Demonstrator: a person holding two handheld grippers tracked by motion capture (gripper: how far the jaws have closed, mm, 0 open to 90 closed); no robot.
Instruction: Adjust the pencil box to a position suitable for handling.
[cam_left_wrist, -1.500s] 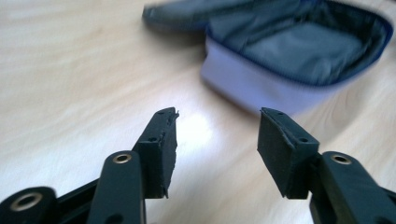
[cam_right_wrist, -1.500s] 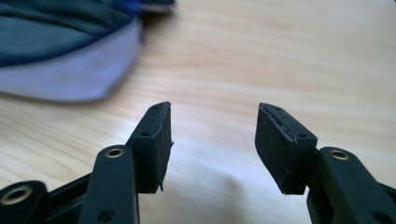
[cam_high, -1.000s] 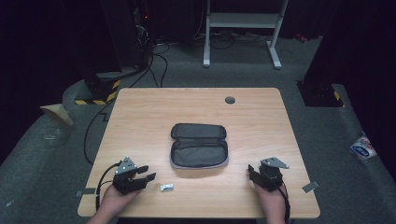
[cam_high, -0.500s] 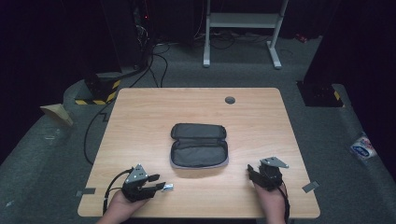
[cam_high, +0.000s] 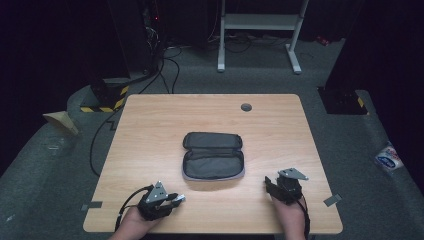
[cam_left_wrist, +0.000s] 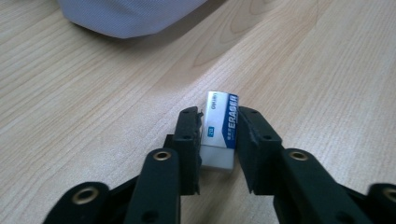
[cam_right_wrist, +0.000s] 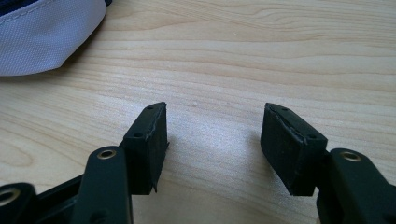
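we see a light wooden table (cam_high: 150, 130) from above, with an open grey pencil case (cam_high: 213, 156) lying near its middle. nearer the person than the case and off to its left, close to the table's front edge, the left gripper (cam_high: 176, 199) has just been closing its jaws, and they now pinch a small white eraser (cam_left_wrist: 220, 128) with a blue sleeve printed "eraser". in the left gripper view the eraser sits on the wood between the two black pads, the case's grey edge beyond it. nearer than the case on its right side, the right gripper (cam_high: 269, 183) rests with its jaws spread, bare wood between them.
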